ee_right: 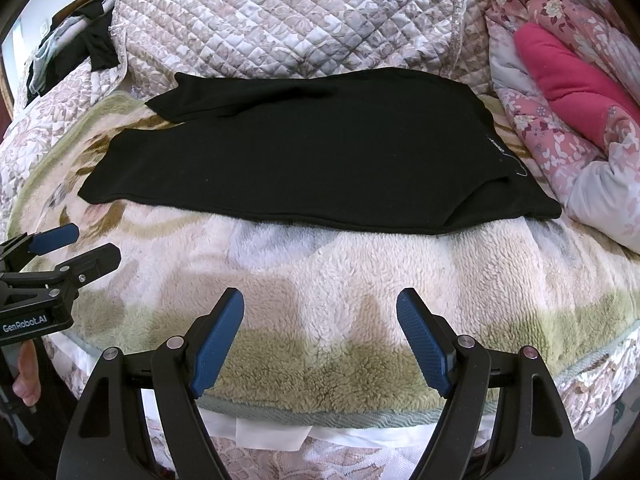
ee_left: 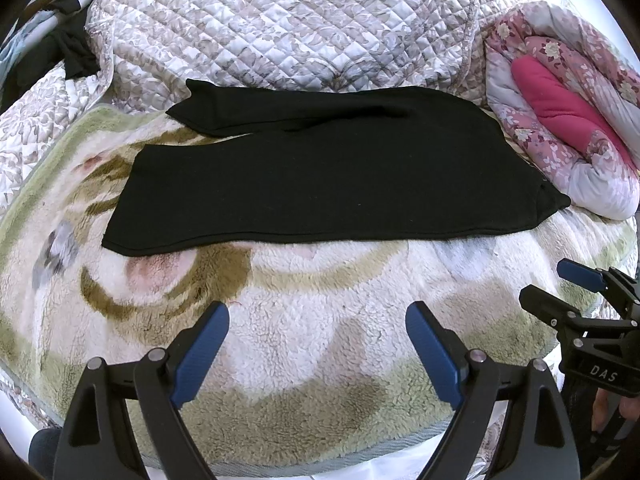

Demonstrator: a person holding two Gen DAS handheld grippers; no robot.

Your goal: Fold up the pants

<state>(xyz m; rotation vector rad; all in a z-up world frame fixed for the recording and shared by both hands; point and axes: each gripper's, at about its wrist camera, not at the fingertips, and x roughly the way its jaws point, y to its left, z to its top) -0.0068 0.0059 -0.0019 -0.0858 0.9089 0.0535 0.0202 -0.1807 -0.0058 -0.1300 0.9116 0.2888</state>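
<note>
Black pants [ee_left: 320, 168] lie flat, legs spread

Pants [ee_left: 320, 168] showing as matt black knit cloth, smooth, no sheen. Blanket [ee_left: 320, 340] under them looking like shaggy, rough fleece. Quilted cover [ee_left: 280, 28] behind reading as stitched fabric with slight sheen. Floral comforter [ee_left: 560, 120] appearing soft cotton-like, pink fleece lining. Left gripper [ee_left: 317, 324] and right gripper [ee_right: 320, 308] showing matt black plastic arms, ribbed blue pads [ee_right: 218, 344], shiny metal pins.
</note>
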